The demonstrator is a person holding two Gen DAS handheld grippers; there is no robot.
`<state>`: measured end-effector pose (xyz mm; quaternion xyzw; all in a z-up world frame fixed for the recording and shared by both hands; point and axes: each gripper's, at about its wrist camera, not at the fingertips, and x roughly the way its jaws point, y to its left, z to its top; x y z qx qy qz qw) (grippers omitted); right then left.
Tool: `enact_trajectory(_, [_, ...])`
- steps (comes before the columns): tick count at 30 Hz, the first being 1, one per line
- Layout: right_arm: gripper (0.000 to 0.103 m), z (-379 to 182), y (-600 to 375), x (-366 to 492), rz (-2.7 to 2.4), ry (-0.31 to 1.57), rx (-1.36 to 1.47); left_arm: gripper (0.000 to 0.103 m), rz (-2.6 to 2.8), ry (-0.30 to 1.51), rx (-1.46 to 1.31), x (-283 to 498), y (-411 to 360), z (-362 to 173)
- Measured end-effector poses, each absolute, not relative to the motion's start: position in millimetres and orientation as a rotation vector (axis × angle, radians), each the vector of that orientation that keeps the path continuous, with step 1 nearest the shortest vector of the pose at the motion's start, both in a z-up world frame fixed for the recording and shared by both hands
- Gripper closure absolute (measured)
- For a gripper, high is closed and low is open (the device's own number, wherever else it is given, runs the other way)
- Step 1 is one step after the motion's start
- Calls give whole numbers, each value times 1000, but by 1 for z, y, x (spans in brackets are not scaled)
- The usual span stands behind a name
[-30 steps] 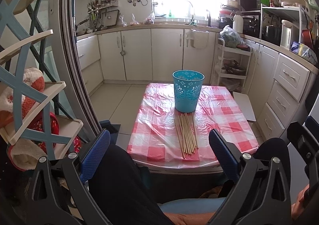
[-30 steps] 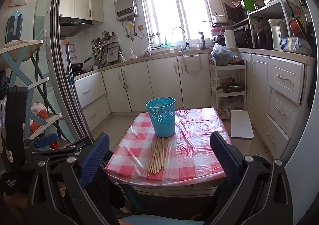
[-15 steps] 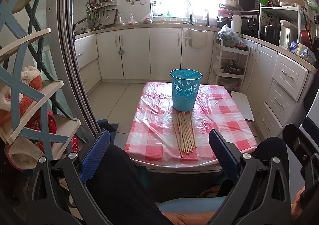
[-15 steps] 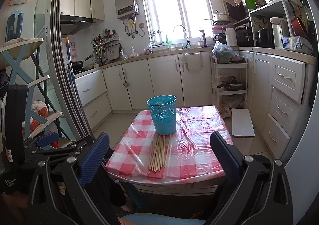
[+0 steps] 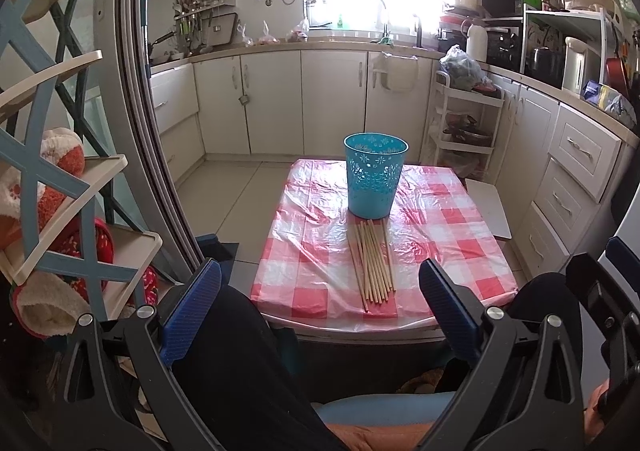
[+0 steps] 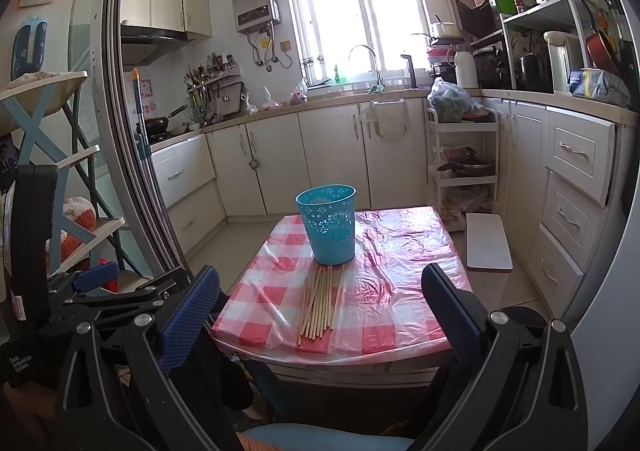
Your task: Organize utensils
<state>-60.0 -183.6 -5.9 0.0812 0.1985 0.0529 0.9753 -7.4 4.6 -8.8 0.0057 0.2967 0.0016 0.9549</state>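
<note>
Both the left gripper (image 5: 320,307) and right gripper (image 6: 320,311) are held spread wide (nothing grasped); chopsticks (image 5: 372,261) are seen mid-frame, touching the bucket (image 5: 375,181).

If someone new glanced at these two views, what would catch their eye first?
Probably the teal bin standing upright in the middle of the red-checked table, with a row of wooden chopsticks lying flat just in front of it. Behind, the bright window above the sink glares white.
</note>
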Motion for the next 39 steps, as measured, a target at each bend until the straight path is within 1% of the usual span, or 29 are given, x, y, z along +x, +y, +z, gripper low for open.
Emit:
enact_trajectory(15, [6, -10, -182, -49, 118, 432, 153, 8, 10, 622, 14, 4, 7, -15])
enact_trajectory(20, [6, -22, -183, -16, 122, 505, 125, 8, 39, 654, 2, 26, 17, -27])
enact_trajectory(24, [7, -52, -189, 28, 140, 601, 119, 8, 51, 707, -17, 51, 27, -46])
enact_trajectory(25, [10, -61, -190, 40, 143, 629, 118, 8, 52, 719, -21, 58, 29, -51])
enact_trajectory(26, [20, -71, -191, 53, 147, 651, 116, 8, 55, 733, -23, 65, 30, -56])
enact_trajectory(27, [26, -85, -194, 70, 150, 687, 116, 8, 55, 746, -25, 73, 31, -61])
enact_trajectory(29, [43, -109, -199, 101, 158, 763, 144, 8, 56, 774, -26, 87, 32, -70])
enact_trajectory(32, [60, -138, -199, 139, 168, 836, 182, 8, 51, 818, -31, 111, 31, -85])
enact_trajectory(34, [65, -155, -198, 165, 172, 863, 189, 8, 46, 841, -34, 125, 29, -95])
enact_trajectory(37, [71, -172, -190, 201, 174, 889, 192, 8, 43, 885, -32, 152, 26, -114])
enact_trajectory(39, [73, -183, -185, 224, 173, 902, 181, 8, 43, 910, -42, 168, 24, -125])
